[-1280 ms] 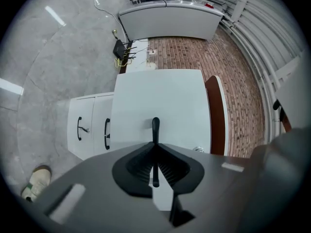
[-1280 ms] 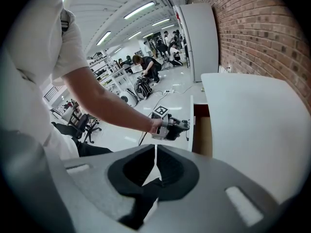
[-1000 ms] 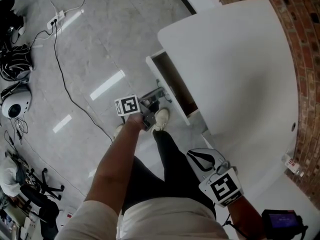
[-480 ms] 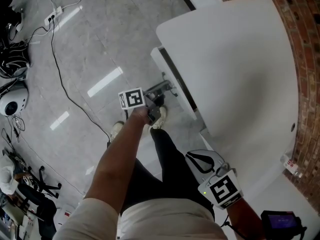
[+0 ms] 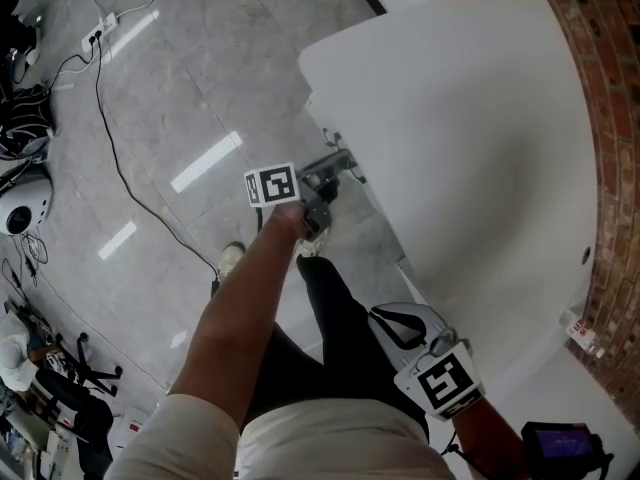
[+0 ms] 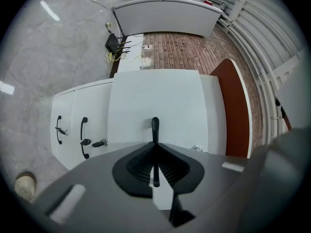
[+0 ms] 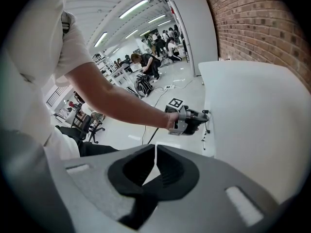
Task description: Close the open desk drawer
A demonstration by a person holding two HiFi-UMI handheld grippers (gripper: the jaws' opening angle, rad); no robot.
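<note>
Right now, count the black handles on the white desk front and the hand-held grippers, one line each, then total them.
Black handles: 3; one far left, one beside it, one clamped in the left hand-held gripper.
Hand-held grippers: 2; the left one, and the right hand-held gripper, shut on nothing.
Total: 5

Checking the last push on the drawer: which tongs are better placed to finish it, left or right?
Left. The left tongs are shut on the drawer handle; the right tongs are shut, empty, and well back from the desk.
</note>
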